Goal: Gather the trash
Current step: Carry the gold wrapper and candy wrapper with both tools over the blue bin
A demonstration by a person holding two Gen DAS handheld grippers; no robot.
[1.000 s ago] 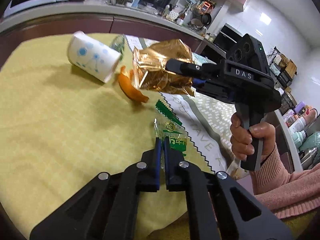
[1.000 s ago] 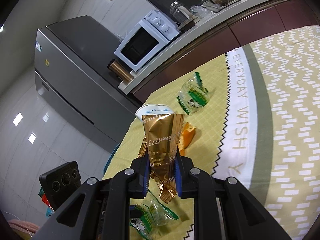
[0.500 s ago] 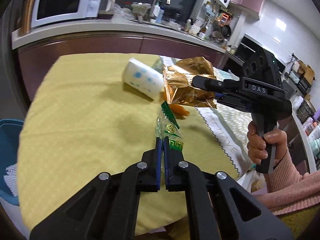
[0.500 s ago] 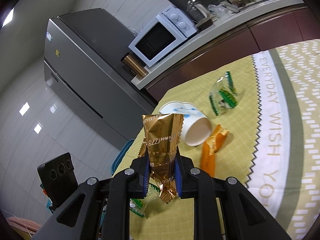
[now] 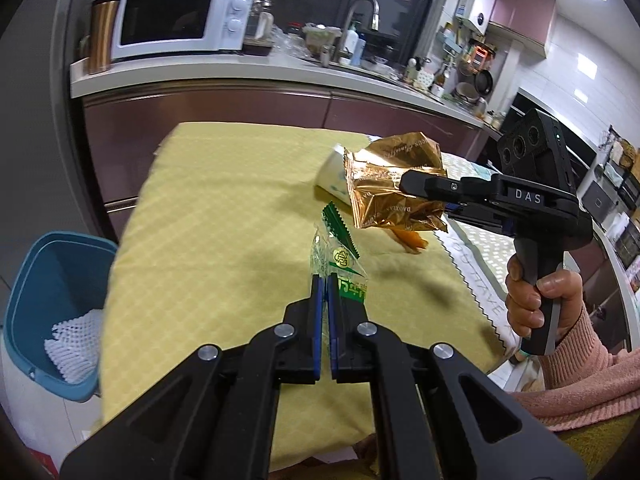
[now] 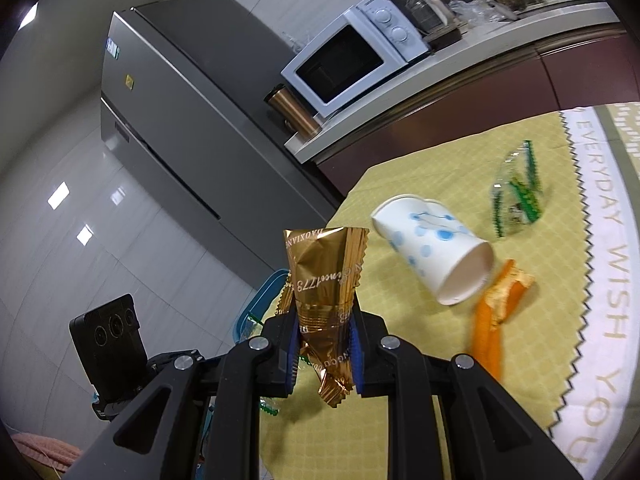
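Observation:
My left gripper [image 5: 325, 280] is shut on a clear and green candy wrapper [image 5: 338, 258], held up over the yellow tablecloth [image 5: 224, 208]. To its right, my right gripper [image 6: 325, 320] is shut on a gold foil snack wrapper [image 6: 326, 276], which also shows as the gold foil wrapper [image 5: 394, 184] in the left wrist view. On the cloth lie a tipped white paper cup with blue dots [image 6: 436, 248], an orange wrapper [image 6: 496, 312] and a second clear and green wrapper [image 6: 516, 196]. A blue bin [image 5: 52, 304] stands on the floor left of the table.
The bin holds white foam netting [image 5: 74, 344]. A person's hand [image 5: 540, 300] in a pink sleeve holds the right gripper's handle. Behind the table runs a kitchen counter with a white microwave [image 5: 180, 20] and a copper tumbler [image 5: 102, 32]; a grey fridge [image 6: 180, 120] stands beside it.
Both grippers have lifted and pulled back toward the table's left end with their wrappers. The blue bin has come into the left wrist view.

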